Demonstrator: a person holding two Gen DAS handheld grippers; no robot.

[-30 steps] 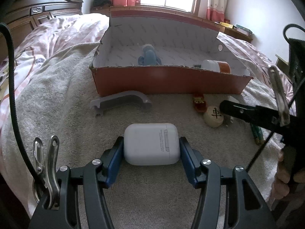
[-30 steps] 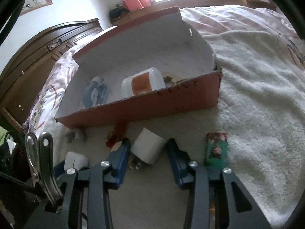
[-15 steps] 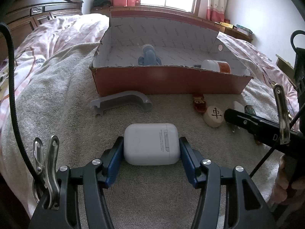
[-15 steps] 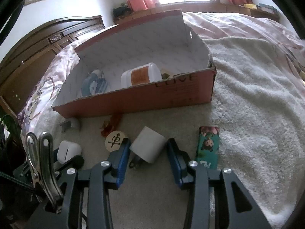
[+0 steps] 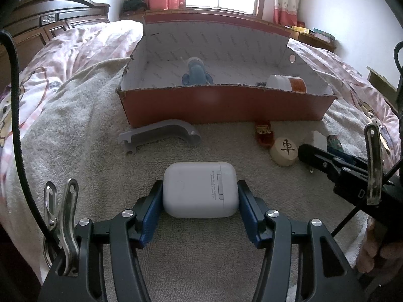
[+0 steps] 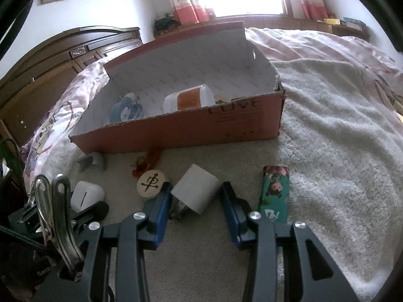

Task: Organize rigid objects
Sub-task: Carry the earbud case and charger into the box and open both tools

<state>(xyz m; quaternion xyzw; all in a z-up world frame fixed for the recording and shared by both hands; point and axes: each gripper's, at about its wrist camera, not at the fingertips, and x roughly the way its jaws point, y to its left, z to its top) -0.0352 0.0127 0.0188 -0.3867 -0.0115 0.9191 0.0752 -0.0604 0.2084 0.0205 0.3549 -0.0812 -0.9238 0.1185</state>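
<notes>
Partway through the tidy-up. Already in the cardboard box (image 5: 226, 108): a blue toy (image 5: 196, 74), a white jar with an orange label (image 5: 287, 83), and maybe one more small item behind the jar, too hidden to name.

Still out on the towel-covered bed (image 5: 75, 130), just in front of the box: a grey plastic handle (image 5: 161, 134), a small red trinket (image 5: 264, 135), a round wooden chess piece (image 5: 286, 151), a green patterned case (image 6: 275, 191).

Left gripper (image 5: 200, 201) clamped on the white earbud case (image 5: 200, 192), blue pads pressed to both sides, case low over the towel, well short of the box. Right gripper (image 6: 196, 201) closed around a white plug charger (image 6: 195, 191), prongs pointing back toward the camera; left pad touching, right pad contact hard to confirm, so probably a grip rather than a certain one.

Two pieces in hand, none dropped in yet. Four loose pieces to go after these.
</notes>
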